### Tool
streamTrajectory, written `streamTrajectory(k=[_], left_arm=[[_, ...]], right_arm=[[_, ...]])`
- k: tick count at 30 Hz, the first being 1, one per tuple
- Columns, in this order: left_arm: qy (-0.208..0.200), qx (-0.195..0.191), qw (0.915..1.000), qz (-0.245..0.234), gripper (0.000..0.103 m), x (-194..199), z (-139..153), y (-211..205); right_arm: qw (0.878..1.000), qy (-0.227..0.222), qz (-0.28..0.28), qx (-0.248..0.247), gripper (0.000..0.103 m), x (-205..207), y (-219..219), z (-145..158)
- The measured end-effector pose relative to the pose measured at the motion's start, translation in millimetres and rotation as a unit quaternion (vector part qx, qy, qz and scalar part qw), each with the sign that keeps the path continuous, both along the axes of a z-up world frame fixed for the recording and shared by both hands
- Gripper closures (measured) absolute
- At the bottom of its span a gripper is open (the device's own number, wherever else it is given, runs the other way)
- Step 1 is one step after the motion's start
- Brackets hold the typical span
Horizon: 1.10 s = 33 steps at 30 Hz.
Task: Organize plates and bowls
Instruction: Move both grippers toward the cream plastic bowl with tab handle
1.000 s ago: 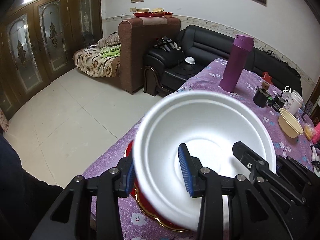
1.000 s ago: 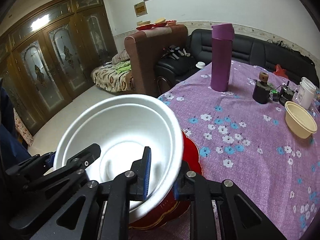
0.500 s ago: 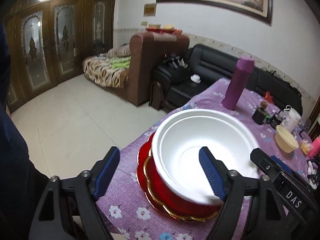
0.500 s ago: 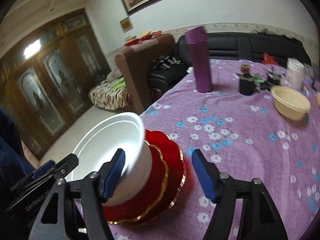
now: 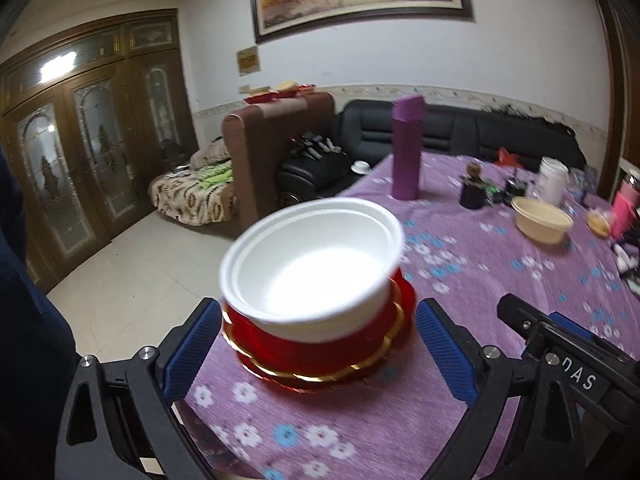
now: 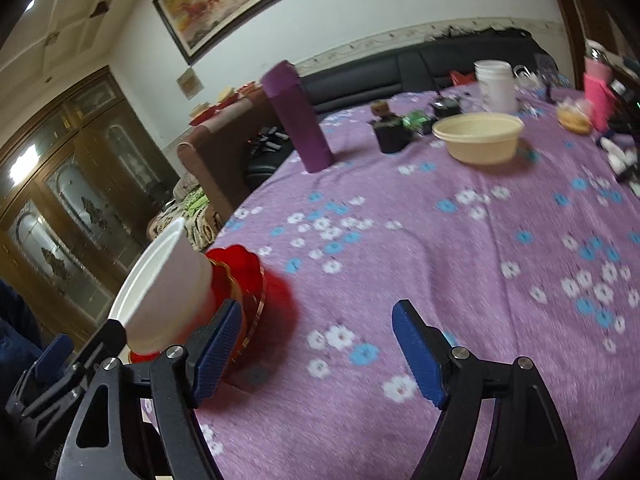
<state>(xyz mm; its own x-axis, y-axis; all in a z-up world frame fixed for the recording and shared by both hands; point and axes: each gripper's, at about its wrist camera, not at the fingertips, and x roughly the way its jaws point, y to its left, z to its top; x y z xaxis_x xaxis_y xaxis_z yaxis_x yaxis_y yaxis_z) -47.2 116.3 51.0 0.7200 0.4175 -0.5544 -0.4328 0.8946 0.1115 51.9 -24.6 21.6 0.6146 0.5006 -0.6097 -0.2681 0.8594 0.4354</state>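
Observation:
A white foam bowl [image 5: 312, 260] sits on a stack of red plates with gold rims [image 5: 320, 364] near the table's left edge. My left gripper [image 5: 318, 350] has its jaws opening wide. The stack lies just ahead between the fingers, and the blue pads do not touch it. In the right wrist view the bowl [image 6: 168, 292] and red plates [image 6: 240, 276] stand to the left of my right gripper [image 6: 318, 354]. Its jaws are opening too, with only tablecloth between them. A beige bowl [image 6: 478, 136] stands at the far side of the table.
On the purple flowered tablecloth [image 6: 440, 248] stand a purple flask [image 6: 300, 120], a dark jar [image 6: 390, 128], a white cup [image 6: 496, 86] and a pink container [image 6: 598, 96]. The table edge [image 5: 208, 376] drops to a tiled floor on the left. Sofas stand behind.
Both grippers were shut on the white bowl's rim. They have let go, opened wide and drawn back. The bowl now rests on the red plates, and the right gripper has swung rightward.

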Motion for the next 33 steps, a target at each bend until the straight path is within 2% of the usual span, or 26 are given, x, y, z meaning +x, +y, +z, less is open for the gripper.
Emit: streamTrajectory(k=[10,33], left_arm=[[0.022,-0.011,0.9995,-0.021,0.005,3,-7,-21],[0.046,-0.015,0.9975,-0.051,0.005,11,-15,-48]], right_arm=[[1.0,0.011,-0.026,-0.002,0.021,-13,-31,-11],[0.998,0.03,-0.052,0.002,0.021,-15,-60,-22]])
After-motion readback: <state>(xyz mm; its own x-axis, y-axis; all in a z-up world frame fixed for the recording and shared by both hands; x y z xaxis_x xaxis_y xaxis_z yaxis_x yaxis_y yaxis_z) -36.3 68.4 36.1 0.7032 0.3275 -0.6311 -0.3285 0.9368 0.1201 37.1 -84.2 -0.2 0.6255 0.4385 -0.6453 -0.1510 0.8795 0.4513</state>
